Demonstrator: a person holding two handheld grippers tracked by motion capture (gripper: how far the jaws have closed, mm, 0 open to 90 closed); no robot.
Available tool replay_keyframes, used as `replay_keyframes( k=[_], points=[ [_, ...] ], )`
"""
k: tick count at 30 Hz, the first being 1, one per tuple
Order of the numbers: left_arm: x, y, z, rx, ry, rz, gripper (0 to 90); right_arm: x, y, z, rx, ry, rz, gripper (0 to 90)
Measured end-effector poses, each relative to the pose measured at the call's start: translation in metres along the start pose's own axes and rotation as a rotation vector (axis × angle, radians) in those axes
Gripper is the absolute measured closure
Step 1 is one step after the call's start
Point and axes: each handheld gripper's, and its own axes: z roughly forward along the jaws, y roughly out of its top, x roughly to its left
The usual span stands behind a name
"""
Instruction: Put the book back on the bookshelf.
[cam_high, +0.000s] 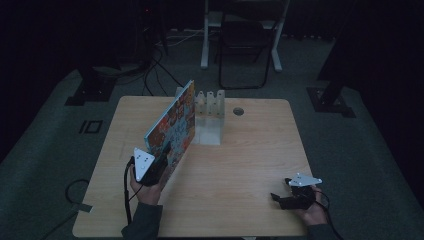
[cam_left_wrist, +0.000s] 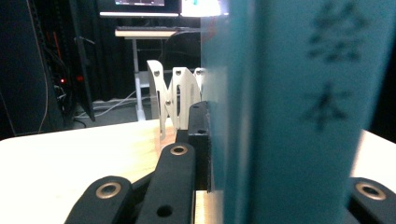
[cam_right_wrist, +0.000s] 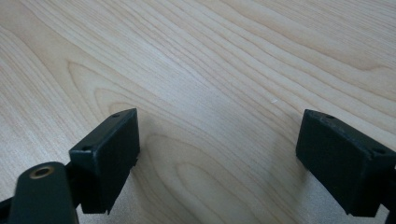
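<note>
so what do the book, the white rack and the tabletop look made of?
Book: likely glossy printed card or paper; colourful cover, and a smooth teal spine with printed characters.
Rack: probably white plastic or painted sheet; thin matte dividers fixed with small screws.
Tabletop: pale wood or wood-look laminate; clear grain, low-sheen finish. Veneer or solid can't be told.

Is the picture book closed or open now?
Closed. The picture book stands on edge, tilted, and the left gripper clamps its spine, with no pages fanning out.
</note>
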Motion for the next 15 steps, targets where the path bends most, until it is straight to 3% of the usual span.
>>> replay_keyframes(
  k=[15],
  points=[
    [0.0030, -0.0036, -0.0090, 0.009, 0.009, -0.011, 81.0, 0.0000, 0.0000, 0.0000, 0.000, 0.000, 0.000, 13.1]
  ],
)
